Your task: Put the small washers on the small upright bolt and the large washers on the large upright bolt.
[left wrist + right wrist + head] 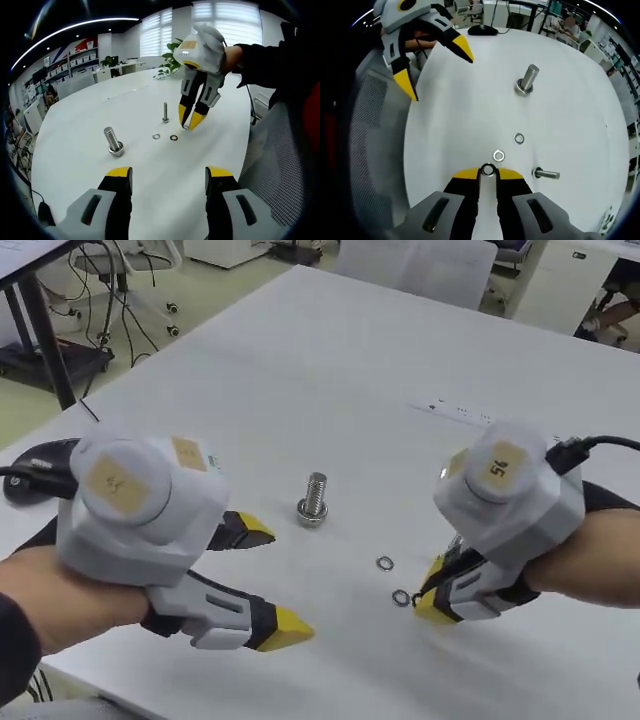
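Note:
The large bolt (313, 498) stands upright mid-table, thread up; it also shows in the left gripper view (112, 140) and the right gripper view (526, 80). The small bolt (165, 112) stands further right, beside my right gripper (189, 125). Two small washers (385, 563) (401, 598) lie flat between the bolts. My right gripper (488, 172) is shut on a third small washer (488, 170), pinched at its yellow tips just above the table. My left gripper (169, 172) hangs open, nothing in it, to the left of the large bolt (272, 580).
A black mouse (40, 465) with its cable lies at the white table's (330, 360) left edge. Faint print marks (460, 410) are on the table behind my right gripper. Chairs and desks stand beyond the far edge.

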Action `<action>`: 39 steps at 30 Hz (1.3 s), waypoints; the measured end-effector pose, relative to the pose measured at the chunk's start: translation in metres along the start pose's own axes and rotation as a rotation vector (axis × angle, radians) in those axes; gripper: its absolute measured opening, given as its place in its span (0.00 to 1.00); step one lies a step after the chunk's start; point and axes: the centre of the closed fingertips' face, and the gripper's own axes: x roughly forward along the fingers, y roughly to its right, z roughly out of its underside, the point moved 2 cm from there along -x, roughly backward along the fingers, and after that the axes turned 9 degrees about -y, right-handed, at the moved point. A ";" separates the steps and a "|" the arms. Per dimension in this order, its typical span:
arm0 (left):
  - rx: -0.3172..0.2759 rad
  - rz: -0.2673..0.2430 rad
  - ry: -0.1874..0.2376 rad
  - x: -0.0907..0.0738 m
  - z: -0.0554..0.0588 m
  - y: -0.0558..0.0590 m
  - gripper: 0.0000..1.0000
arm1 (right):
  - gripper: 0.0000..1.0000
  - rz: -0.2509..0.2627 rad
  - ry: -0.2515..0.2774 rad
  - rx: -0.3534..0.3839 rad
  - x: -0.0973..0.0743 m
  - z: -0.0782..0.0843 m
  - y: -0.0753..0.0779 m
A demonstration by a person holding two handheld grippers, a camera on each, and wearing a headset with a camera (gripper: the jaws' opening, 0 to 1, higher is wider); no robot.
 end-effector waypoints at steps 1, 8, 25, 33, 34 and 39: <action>0.000 0.000 0.000 0.000 0.000 0.000 0.58 | 0.13 0.001 -0.001 0.009 -0.001 0.003 0.002; 0.000 0.003 -0.001 0.001 0.000 0.000 0.58 | 0.13 0.025 -0.006 0.047 -0.009 0.016 0.012; 0.001 0.004 -0.004 0.001 0.000 0.000 0.58 | 0.13 0.113 0.015 0.089 -0.040 0.020 0.044; 0.001 0.007 -0.005 0.002 0.001 0.000 0.58 | 0.13 0.153 0.023 0.088 -0.046 0.015 0.060; 0.001 0.007 -0.006 0.002 0.001 0.000 0.58 | 0.13 0.156 0.024 0.085 -0.047 0.013 0.062; -0.001 0.007 -0.005 0.002 0.001 0.000 0.58 | 0.13 0.160 0.019 0.076 -0.044 0.008 0.069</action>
